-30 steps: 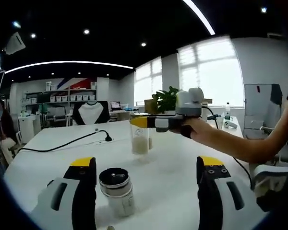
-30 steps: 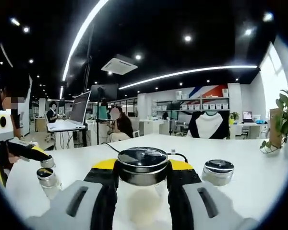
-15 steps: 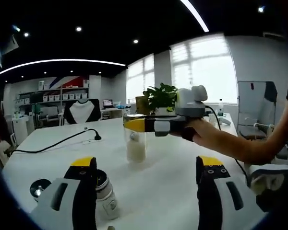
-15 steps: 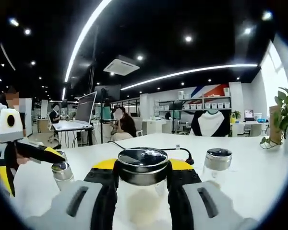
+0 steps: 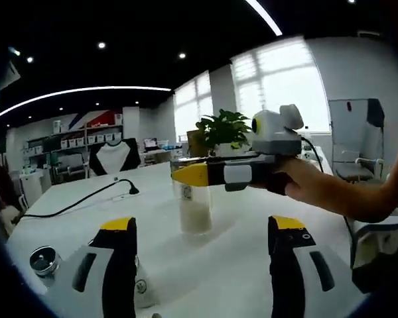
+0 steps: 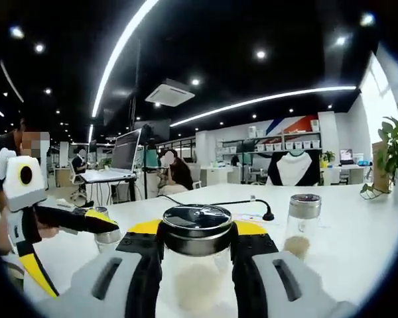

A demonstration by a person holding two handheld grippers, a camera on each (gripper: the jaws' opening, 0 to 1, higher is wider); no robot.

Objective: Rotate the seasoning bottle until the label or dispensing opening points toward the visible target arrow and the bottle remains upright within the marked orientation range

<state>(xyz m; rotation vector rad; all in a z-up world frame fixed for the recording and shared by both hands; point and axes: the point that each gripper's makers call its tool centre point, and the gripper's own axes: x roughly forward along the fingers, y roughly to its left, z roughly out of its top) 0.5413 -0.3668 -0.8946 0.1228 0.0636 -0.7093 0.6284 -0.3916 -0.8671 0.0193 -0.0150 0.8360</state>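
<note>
The right gripper (image 6: pixel 197 265) is clamped on the bottle (image 6: pixel 197 255), upright on the table (image 6: pixel 358 245). The left gripper (image 5: pixel 200 265) gapes wide, holding nothing; a jar (image 5: pixel 142 291), mostly hidden, sits by its left jaw, perhaps touching.

Beyond your bench: a black cable (image 5: pixel 73 203) lay across the white table (image 5: pixel 232 238), a potted plant (image 5: pixel 220 130) stood by the windows (image 5: pixel 285 86), shelving (image 6: pixel 288 142) behind

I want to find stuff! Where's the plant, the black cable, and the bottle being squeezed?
plant (image 5: pixel 223 127), left gripper view, its leaves.
black cable (image 5: pixel 86 199), left gripper view, mid-length.
bottle (image 6: pixel 198 230), right gripper view, its dark lid.
</note>
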